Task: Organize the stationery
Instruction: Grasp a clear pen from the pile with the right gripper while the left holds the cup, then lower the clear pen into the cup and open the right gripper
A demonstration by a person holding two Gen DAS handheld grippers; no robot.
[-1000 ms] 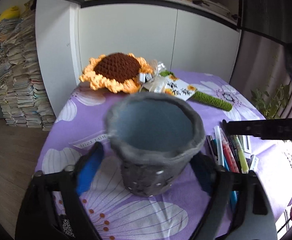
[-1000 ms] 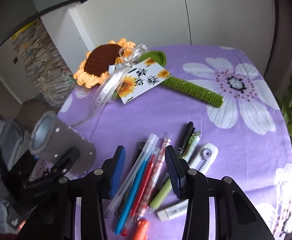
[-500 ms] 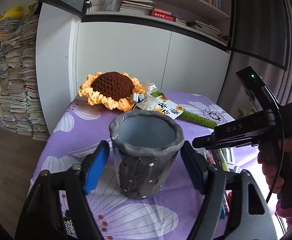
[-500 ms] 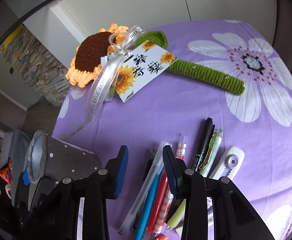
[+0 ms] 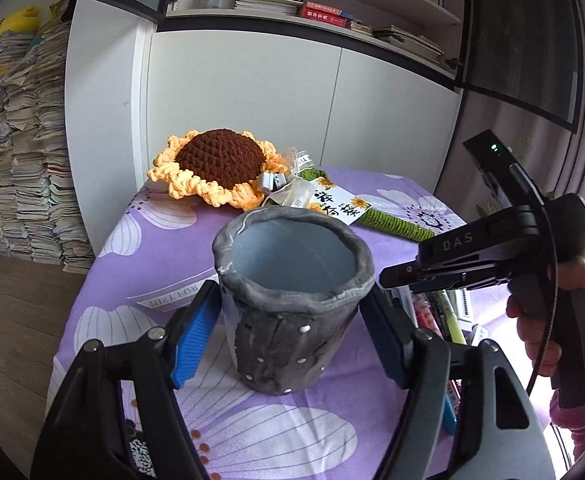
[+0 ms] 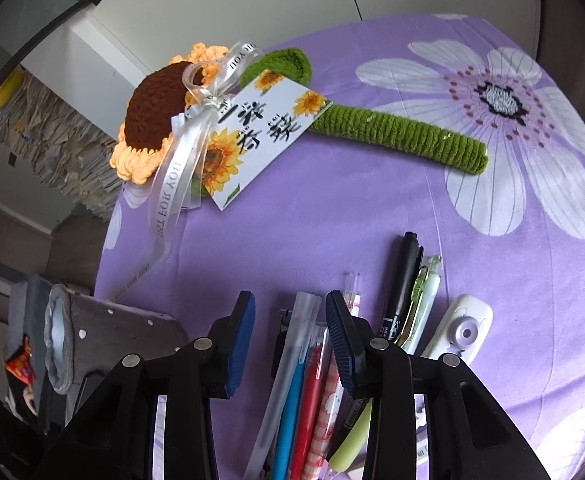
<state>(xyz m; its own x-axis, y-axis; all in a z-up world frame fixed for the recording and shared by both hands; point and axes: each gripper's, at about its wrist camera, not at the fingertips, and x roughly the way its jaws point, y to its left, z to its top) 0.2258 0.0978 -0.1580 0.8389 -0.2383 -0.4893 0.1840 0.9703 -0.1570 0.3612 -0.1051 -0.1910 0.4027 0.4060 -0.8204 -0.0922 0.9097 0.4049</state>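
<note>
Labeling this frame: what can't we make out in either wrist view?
- Left wrist: pens mostly hidden by the right gripper and pen holder.
- Left wrist: holder's inside bottom hidden by its rim.
- Right wrist: lower ends of pens cut off by the frame's bottom edge and right gripper.

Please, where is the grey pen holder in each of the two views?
Left wrist view: the grey pen holder stands upright at centre, between the left gripper's fingers.
Right wrist view: the holder is at the lower left edge.
Shared landmark: the crochet sunflower, behind it in both.
</note>
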